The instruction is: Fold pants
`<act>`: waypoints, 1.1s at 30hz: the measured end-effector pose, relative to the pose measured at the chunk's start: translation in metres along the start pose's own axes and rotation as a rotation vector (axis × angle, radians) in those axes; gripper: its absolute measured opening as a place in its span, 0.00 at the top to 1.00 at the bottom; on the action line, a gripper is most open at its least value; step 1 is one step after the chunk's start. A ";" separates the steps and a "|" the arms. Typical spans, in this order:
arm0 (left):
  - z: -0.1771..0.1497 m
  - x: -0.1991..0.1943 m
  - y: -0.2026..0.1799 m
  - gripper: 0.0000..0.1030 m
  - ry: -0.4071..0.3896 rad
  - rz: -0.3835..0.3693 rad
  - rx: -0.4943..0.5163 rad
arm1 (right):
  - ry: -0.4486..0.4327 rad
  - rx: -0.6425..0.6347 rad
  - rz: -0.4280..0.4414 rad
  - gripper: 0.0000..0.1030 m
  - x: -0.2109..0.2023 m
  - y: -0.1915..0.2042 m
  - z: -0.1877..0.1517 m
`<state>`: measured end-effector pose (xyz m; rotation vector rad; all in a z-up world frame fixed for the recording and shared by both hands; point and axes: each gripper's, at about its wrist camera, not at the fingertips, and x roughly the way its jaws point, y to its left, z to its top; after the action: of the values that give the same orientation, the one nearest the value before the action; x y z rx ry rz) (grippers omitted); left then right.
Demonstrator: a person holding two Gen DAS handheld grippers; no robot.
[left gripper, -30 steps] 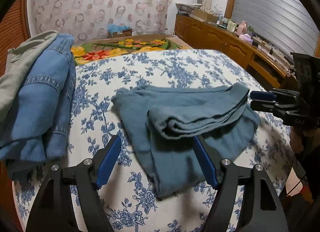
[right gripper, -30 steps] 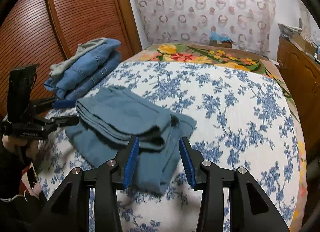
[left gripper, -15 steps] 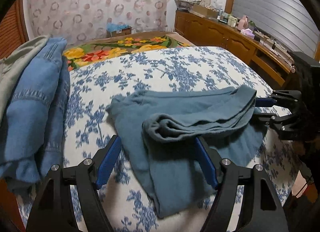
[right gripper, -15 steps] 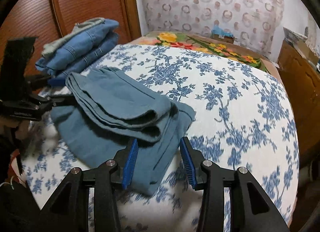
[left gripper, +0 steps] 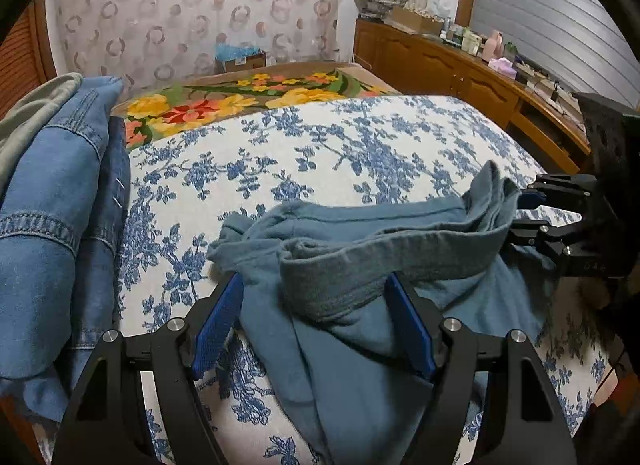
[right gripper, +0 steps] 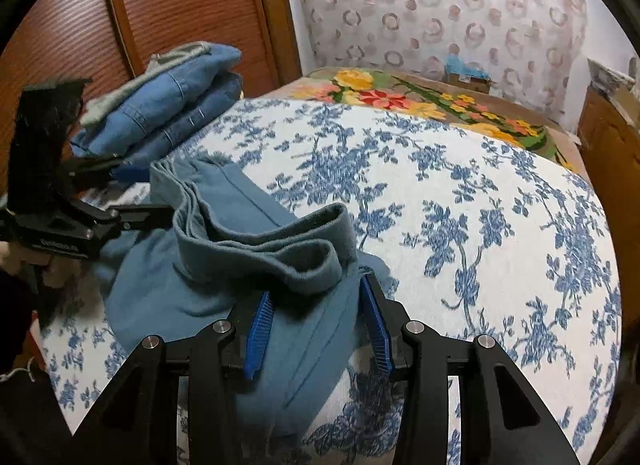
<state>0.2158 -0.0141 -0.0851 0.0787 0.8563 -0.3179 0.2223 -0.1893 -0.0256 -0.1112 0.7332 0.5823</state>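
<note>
- Two grippers now sit closer to the teal pants (left gripper: 360, 265) than a second ago, both having come in over the near edge of the garment
- Since the earlier frames the top fold of the pants has bunched up: the ribbed waistband (right gripper: 280, 253) now stands up in a loose loop where it lay flatter before
- The left gripper (left gripper: 316, 321) has its blue pads spread wide, unchanged in width, straddling the waistband fold; the cloth lies between the jaws, but the pads do not visibly press on it
- The right gripper (right gripper: 316, 325) is about half spread, cloth between its ribbed blue pads (the right pad seems to brush the fabric edge, though a real pinch cannot be made out)
- The pants lie half folded on the bedspread (right gripper: 460, 205), near its front edge, soft matte knit with a stitched seam running along the leg
- The bedspread is white with blue flower sprays, smooth and domed
- A stack of folded denim jeans (left gripper: 52, 205), with a pale grey-green garment on top, sits at the left of the bed, apart from the pants
- A flowered blanket (left gripper: 240, 97) in yellow and red lies beyond, before a ring-patterned curtain (left gripper: 192, 5)
</note>
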 end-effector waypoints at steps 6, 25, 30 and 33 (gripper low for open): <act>0.009 -0.001 0.001 0.46 -0.023 -0.037 0.005 | -0.027 0.018 0.020 0.89 -0.006 -0.006 0.003; 0.031 -0.010 0.006 0.86 -0.093 -0.021 -0.017 | 0.004 0.101 -0.026 0.85 -0.008 -0.011 0.004; 0.028 -0.005 0.011 0.86 -0.072 0.006 -0.033 | -0.026 0.123 -0.053 0.73 -0.018 -0.014 0.004; 0.025 -0.007 0.013 0.86 -0.066 0.022 -0.039 | -0.040 0.132 -0.058 0.73 -0.026 -0.017 0.003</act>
<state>0.2340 -0.0054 -0.0644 0.0408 0.7952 -0.2817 0.2174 -0.2145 -0.0083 0.0017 0.7257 0.4777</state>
